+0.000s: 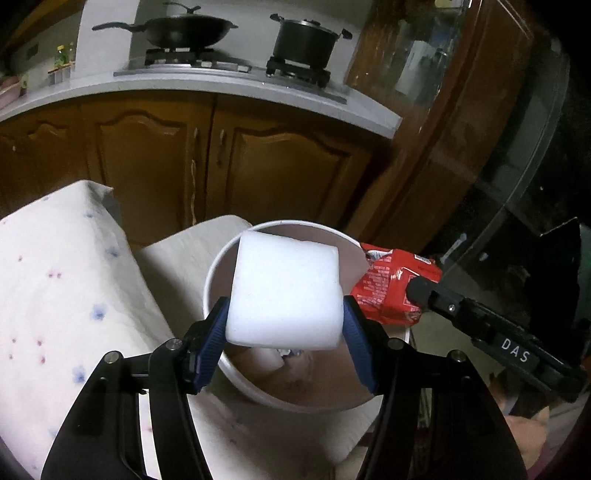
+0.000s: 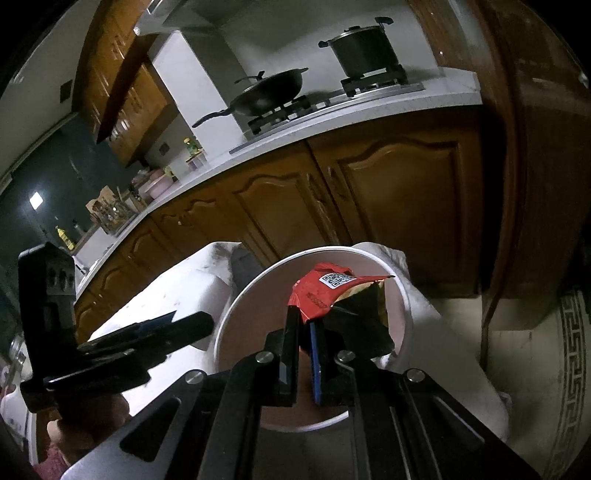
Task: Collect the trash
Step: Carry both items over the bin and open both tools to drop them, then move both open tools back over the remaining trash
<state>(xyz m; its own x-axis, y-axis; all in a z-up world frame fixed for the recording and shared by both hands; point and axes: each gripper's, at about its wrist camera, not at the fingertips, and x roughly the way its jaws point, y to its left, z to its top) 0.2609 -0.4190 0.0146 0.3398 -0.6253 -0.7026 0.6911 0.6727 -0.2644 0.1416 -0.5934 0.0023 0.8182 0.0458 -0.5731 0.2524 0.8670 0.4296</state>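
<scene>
A white foam block (image 1: 284,291) sits between the blue pads of my left gripper (image 1: 286,317), which is shut on it and holds it over the white round bin (image 1: 236,373). Inside the bin lie a few pieces of trash (image 1: 277,358). My right gripper (image 2: 304,325) is shut on a crumpled red snack wrapper (image 2: 325,291) above the same bin (image 2: 225,332). In the left wrist view the wrapper (image 1: 391,288) hangs at the bin's right rim, with the right gripper (image 1: 424,291) coming in from the right. The left gripper (image 2: 199,325) shows at the left of the right wrist view.
The bin stands on a white-covered seat (image 1: 177,258), beside a floral white cloth (image 1: 55,295). Brown cabinet doors (image 1: 147,158) run behind, under a counter with a wok (image 1: 181,31) and a pot (image 1: 306,40) on a stove. A dark glass door (image 1: 517,221) stands at the right.
</scene>
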